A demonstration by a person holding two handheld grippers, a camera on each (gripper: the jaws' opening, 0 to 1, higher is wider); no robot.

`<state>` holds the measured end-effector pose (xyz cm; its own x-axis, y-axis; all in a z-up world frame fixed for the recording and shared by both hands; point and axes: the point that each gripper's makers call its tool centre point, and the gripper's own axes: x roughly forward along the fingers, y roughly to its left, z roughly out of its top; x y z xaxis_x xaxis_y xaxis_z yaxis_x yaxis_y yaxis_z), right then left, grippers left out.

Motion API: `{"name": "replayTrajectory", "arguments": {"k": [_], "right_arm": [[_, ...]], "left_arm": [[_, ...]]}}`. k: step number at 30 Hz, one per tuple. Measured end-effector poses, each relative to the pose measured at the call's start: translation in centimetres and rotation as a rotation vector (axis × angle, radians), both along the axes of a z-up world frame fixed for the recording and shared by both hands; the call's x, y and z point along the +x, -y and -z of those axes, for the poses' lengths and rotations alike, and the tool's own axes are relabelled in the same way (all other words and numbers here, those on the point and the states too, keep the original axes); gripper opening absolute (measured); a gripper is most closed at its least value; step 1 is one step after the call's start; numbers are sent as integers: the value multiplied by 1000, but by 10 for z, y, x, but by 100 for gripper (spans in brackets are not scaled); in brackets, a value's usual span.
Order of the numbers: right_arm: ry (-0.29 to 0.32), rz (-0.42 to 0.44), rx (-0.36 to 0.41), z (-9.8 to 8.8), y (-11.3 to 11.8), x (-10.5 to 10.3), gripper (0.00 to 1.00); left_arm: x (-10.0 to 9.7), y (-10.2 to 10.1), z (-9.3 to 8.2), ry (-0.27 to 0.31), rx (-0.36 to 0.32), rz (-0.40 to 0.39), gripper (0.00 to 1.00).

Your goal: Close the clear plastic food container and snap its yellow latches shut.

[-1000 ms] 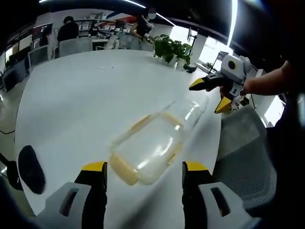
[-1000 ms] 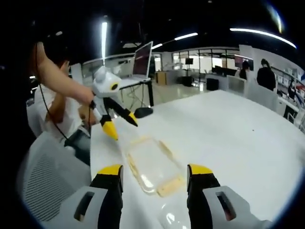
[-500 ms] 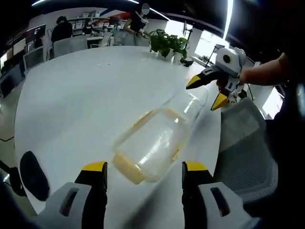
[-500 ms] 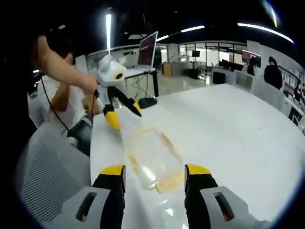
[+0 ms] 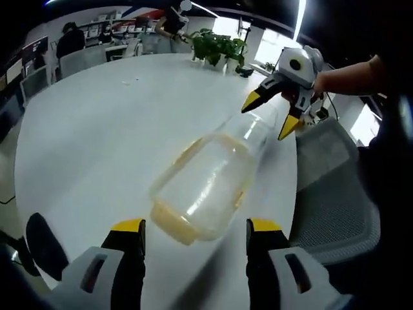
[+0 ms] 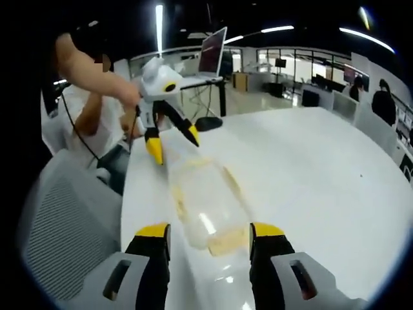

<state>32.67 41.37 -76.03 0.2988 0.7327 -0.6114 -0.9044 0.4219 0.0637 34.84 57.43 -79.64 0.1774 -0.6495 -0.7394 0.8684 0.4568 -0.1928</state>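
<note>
The clear plastic container [image 5: 205, 188] lies on the white table [image 5: 97, 129], with yellow latches along its near end and sides. Its clear lid [image 5: 253, 131] stands tilted up at the far end. My right gripper [image 5: 270, 117] hovers open just beyond that lid, its yellow tips spread over it. At the bottom of the left gripper view, my left gripper [image 5: 193, 234] is open, just short of the container's near end. In the right gripper view the container [image 6: 205, 205] lies between my open right gripper [image 6: 210, 236] and the open left gripper [image 6: 171, 143].
A black mouse [image 5: 42, 241] lies on the table near the left gripper. A potted plant [image 5: 216, 45] stands at the far edge. A grey mesh chair [image 5: 330, 187] sits beside the table. A laptop [image 6: 213, 51] and people at desks are in the background.
The right gripper has come closer to the container's far end. The clear lid, lying low a second ago, now stands tipped up over the body. Both grippers stay open.
</note>
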Motion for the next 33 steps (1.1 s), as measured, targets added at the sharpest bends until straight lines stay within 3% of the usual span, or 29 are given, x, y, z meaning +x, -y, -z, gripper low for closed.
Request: {"name": "replayTrajectory", "arguments": {"k": [17, 20, 22, 23, 33], "right_arm": [[-26, -90, -90, 13, -6, 8, 44], [-60, -152, -213, 25, 0, 5, 39], [-21, -145, -169, 17, -10, 14, 39], [-45, -130, -139, 14, -14, 16, 40], [-64, -173, -212, 30, -9, 19, 41]], "left_arm": [[4, -1, 10, 19, 66, 84, 63], [6, -3, 12, 23, 79, 99, 63], [8, -3, 13, 25, 84, 103, 63], [9, -3, 13, 25, 84, 104, 63], [7, 0, 20, 36, 120, 179, 64]]}}
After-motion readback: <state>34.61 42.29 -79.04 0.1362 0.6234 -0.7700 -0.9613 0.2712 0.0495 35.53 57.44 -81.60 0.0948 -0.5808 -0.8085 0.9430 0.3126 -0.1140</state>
